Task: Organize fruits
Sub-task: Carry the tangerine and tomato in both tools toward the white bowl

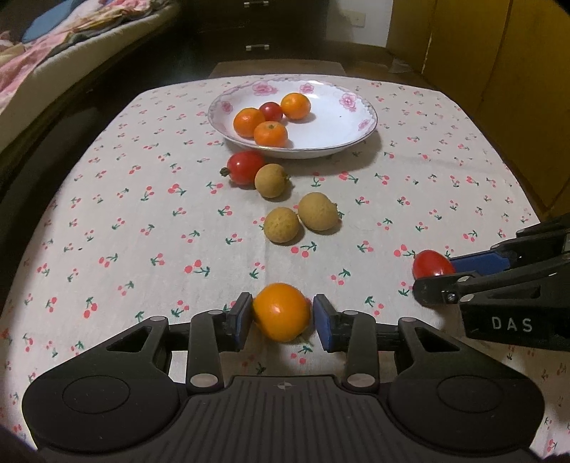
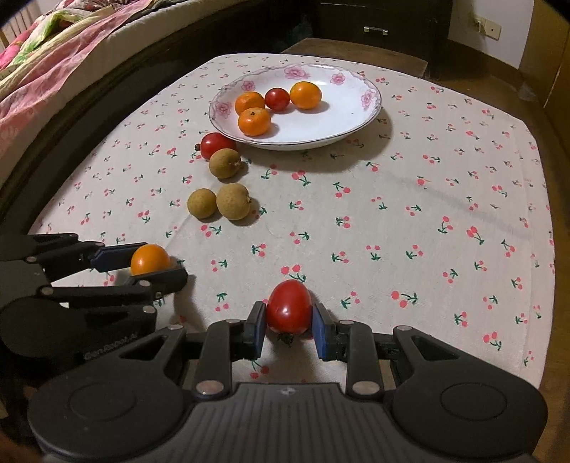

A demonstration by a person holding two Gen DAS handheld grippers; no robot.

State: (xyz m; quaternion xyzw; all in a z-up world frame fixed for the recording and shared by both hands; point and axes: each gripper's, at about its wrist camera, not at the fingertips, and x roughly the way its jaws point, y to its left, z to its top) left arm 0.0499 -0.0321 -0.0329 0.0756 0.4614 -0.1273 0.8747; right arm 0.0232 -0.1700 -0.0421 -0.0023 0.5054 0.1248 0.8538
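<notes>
My left gripper (image 1: 282, 315) is shut on an orange fruit (image 1: 281, 312), seen also in the right wrist view (image 2: 149, 259). My right gripper (image 2: 289, 322) is shut on a red tomato (image 2: 289, 307), which also shows in the left wrist view (image 1: 431, 264). A white flowered plate (image 1: 342, 121) at the far side holds three orange fruits (image 1: 270, 134) and a small red tomato (image 1: 271, 111). On the cloth in front of the plate lie another red tomato (image 1: 245, 167) and three tan longans (image 1: 283, 225).
The table wears a white cloth with a cherry print (image 1: 142, 220). A bed with pink bedding (image 2: 46, 60) runs along the left. Dark drawers (image 1: 256, 25) and yellow-brown cabinet doors (image 1: 516, 89) stand behind the table.
</notes>
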